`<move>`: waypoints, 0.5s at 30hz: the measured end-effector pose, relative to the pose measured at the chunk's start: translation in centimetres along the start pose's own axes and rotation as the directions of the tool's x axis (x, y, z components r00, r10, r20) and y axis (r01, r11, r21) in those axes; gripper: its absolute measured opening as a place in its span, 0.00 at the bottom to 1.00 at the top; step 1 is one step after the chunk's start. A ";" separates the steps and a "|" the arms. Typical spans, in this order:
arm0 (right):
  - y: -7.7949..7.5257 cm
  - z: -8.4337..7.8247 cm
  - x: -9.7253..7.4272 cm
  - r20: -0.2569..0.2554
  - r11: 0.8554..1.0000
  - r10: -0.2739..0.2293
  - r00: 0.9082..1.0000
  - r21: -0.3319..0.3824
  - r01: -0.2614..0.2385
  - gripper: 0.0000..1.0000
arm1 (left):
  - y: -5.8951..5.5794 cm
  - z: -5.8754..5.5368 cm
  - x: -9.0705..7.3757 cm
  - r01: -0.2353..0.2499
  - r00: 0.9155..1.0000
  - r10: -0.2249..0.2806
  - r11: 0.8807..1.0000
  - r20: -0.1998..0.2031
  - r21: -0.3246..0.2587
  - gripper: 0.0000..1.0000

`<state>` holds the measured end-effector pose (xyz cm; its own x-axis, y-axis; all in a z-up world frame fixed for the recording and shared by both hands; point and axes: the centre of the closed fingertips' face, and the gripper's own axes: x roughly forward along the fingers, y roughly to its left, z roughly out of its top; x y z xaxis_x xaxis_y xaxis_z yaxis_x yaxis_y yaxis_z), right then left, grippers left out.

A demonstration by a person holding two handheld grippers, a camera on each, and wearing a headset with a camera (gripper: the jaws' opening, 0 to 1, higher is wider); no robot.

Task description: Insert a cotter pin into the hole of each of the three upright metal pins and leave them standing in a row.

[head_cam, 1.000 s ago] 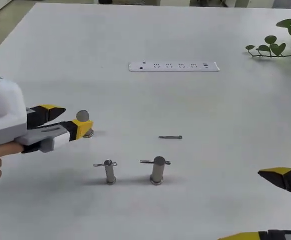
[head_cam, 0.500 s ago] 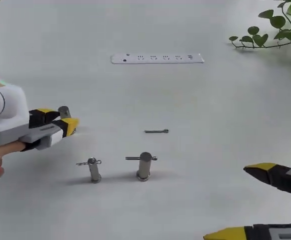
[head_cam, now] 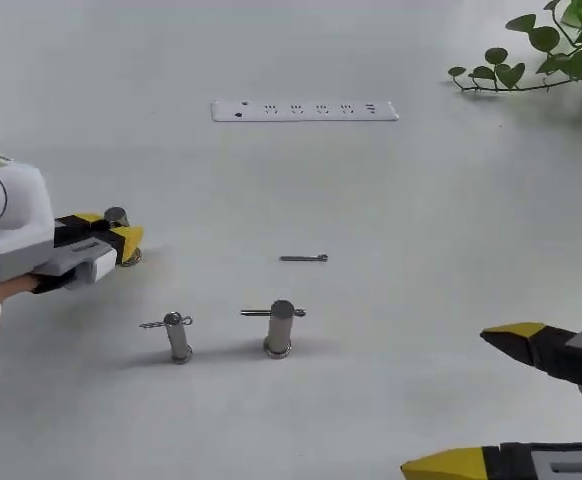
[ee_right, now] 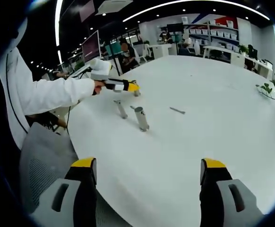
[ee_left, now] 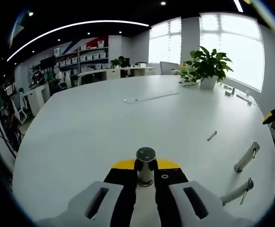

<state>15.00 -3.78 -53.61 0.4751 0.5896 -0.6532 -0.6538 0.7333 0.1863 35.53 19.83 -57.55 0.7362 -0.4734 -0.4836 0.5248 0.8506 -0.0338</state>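
Nothing on the worktop had shifted since a second before. Only my head had turned, sliding everything left, and my left claw (head_cam: 121, 240) kept its clamp on the third pin (head_cam: 116, 217).

Nearest me, my right claw (head_cam: 443, 400) hung spread wide and empty over the near right part of the worktop (head_cam: 421, 200). Beyond it, toward the near edge, the thin pin (head_cam: 178, 338) and the thick pin (head_cam: 279, 330) stood side by side, each with a cotter through its head, so I judged two of three done. A little farther lay the loose cotter pin (head_cam: 303, 258), flat and well apart from the third pin out left. Fitting it remained.

The left gripper view showed that pin upright between my jaws, which the head view half hid. I could not see its hole. Farther off lay a power strip (head_cam: 304, 110).
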 end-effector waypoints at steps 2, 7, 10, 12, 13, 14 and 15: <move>0.0 0.1 0.0 0.000 1.000 -0.004 1.000 -0.007 0.004 0.89 | 0.0 0.0 -0.1 -0.008 1.000 0.008 1.000 -0.011 0.014 0.10; -0.1 0.3 -0.1 0.004 1.000 -0.011 1.000 -0.019 0.011 0.88 | -0.6 0.7 -1.2 -0.002 1.000 0.002 1.000 -0.006 0.021 0.10; -0.1 0.4 -0.2 0.011 1.000 -0.012 1.000 -0.020 0.012 0.88 | -0.6 2.1 -2.6 -0.013 1.000 0.013 1.000 0.026 0.000 0.10; 0.1 0.5 -0.2 0.018 1.000 -0.012 1.000 -0.024 0.012 0.88 | -0.5 2.9 -3.7 -0.027 0.999 0.027 1.000 0.040 -0.004 0.10; 0.2 0.6 -0.2 0.022 1.000 -0.010 1.000 -0.023 0.011 0.88 | -0.5 3.2 -4.2 -0.032 0.998 0.032 0.999 0.048 -0.011 0.10; 0.3 0.6 -0.2 0.025 1.000 -0.008 1.000 -0.023 0.009 0.88 | -0.5 3.4 -4.7 -0.034 0.998 0.035 0.999 0.054 -0.021 0.10; 0.4 0.6 -0.3 0.029 1.000 -0.007 1.000 -0.023 0.008 0.88 | -0.6 3.6 -5.4 -0.025 0.998 0.027 0.999 0.058 -0.024 0.10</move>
<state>14.96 -3.42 -52.93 0.4970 0.5937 -0.6328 -0.6632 0.7302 0.1642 32.79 21.04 -51.80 0.7737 -0.4631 -0.4324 0.4957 0.8675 -0.0421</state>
